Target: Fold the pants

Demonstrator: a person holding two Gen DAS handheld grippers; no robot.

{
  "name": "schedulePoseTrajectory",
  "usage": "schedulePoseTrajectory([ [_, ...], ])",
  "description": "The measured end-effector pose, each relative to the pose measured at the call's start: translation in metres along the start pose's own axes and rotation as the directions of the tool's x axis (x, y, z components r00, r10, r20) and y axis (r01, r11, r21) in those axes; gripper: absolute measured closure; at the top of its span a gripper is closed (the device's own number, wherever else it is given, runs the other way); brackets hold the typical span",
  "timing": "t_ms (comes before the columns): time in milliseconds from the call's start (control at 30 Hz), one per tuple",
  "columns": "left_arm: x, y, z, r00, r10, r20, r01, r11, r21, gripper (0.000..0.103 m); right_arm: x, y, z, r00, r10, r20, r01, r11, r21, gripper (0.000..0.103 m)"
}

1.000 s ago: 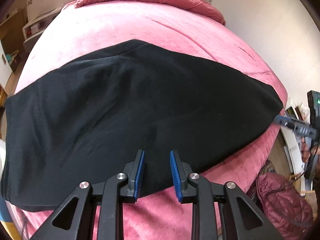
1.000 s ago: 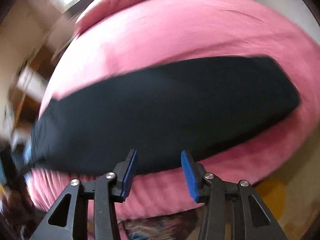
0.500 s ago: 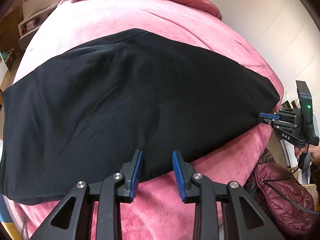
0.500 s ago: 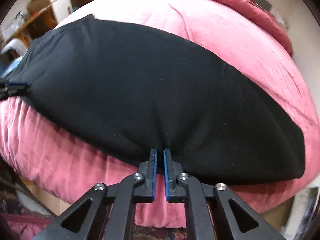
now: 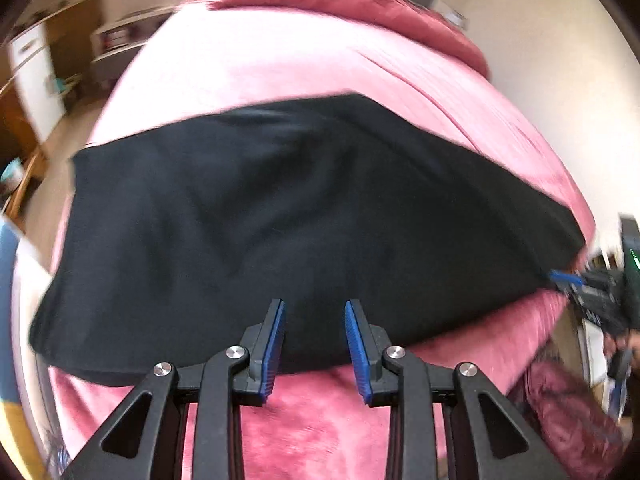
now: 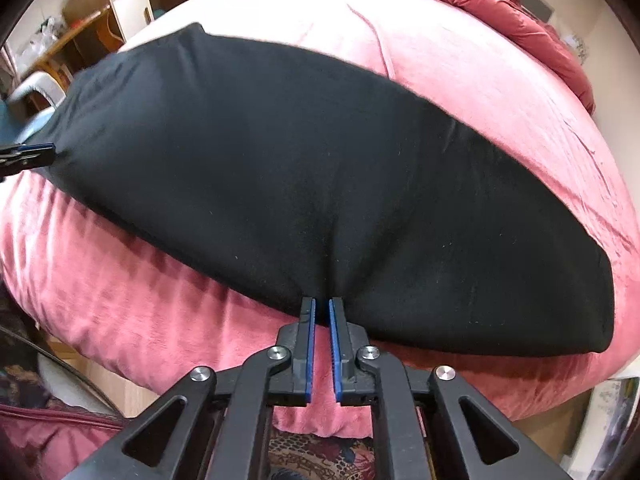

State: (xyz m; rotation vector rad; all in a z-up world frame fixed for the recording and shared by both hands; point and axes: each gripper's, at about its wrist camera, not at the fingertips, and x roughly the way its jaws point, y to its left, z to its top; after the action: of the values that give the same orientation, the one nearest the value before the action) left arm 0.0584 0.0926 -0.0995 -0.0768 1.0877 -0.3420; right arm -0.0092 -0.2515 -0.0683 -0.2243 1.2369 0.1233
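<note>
Looking along our left gripper (image 5: 314,312), we see its two blue-padded fingers (image 5: 274,346) standing apart with nothing between them, their tips over the near hem of the black pants (image 5: 288,216). We cannot tell whether the tips touch the cloth. The pants lie spread flat across the pink bedspread (image 5: 320,68), reaching from about nine o'clock to three o'clock. At three o'clock the narrow end of the pants meets our right gripper (image 5: 560,278), whose blue tips are closed on the fabric corner there. A rumpled red duvet (image 5: 360,4) lies bunched at twelve o'clock, at the far end of the bed. White and wooden furniture (image 5: 36,76) shows at ten o'clock. This view is somewhat blurred.

Turning to the right wrist view, we find our right gripper (image 6: 322,306) pinched nearly together on the near edge of the pants (image 6: 304,168), and the cloth puckers into small folds just above the tips. The pants run from ten o'clock down to four o'clock over the bedspread (image 6: 500,80). At nine o'clock our left gripper (image 6: 34,152) shows as a thin blue-edged tip just beside the far end of the pants; its state is not readable from here. The duvet (image 6: 500,4) sits at one o'clock, and a wooden desk (image 6: 60,52) at ten o'clock.
</note>
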Motion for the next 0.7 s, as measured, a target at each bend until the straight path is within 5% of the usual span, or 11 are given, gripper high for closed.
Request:
schedulePoseTrajectory([
  [167, -0.012, 0.018, -0.001, 0.992, 0.116, 0.057, -0.112, 0.991, -0.080, 0.068, -0.021, 0.023, 0.028, 0.996, 0.037, 0.087, -0.038, 0.999, 0.011, 0.056],
  [433, -0.011, 0.041, -0.017, 0.976, 0.214, 0.042, -0.204, 0.963, -0.176, 0.068, 0.019, 0.118, 0.082, 0.966, 0.243, 0.088, -0.239, 0.969, -0.059, 0.056],
  [700, 0.002, 0.055, -0.028, 0.973, 0.231, -0.010, -0.228, 0.953, -0.198, 0.068, 0.039, 0.158, 0.066, 0.971, 0.239, 0.010, -0.237, 0.964, -0.120, 0.056],
])
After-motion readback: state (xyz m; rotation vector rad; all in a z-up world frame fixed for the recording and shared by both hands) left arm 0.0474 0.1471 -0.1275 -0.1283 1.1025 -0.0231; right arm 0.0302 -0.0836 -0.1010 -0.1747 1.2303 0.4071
